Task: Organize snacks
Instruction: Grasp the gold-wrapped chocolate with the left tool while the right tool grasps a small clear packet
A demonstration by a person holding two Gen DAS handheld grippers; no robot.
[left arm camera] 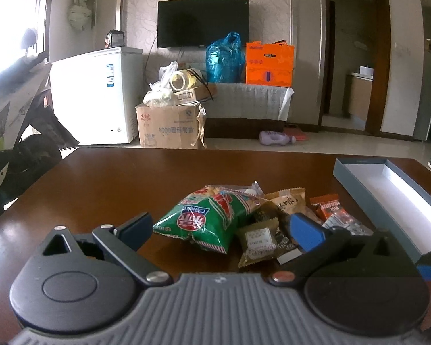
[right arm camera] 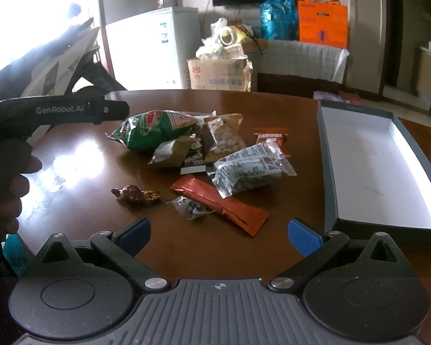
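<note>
Brown wooden table (left arm camera: 100, 178) bearing snack pile; green chip bag (left arm camera: 207, 218) just ahead of left gripper (left arm camera: 224, 227), jaws spread wide, nothing held. Grey box (left arm camera: 359, 164) at right.

Right wrist view: right gripper (right arm camera: 219, 231) likewise agape, unloaded; red packet (right arm camera: 224, 201) nearest, clear pouch (right arm camera: 250, 169) beyond, box (right arm camera: 329, 172) alongside.

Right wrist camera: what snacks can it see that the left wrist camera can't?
Only the right wrist view shows the long red wrapper, the brown foil candy and the small clear candy packet. Only the left wrist view shows the purple bottle on the floor. Both show the green chip bag, the open box and the table.
</note>
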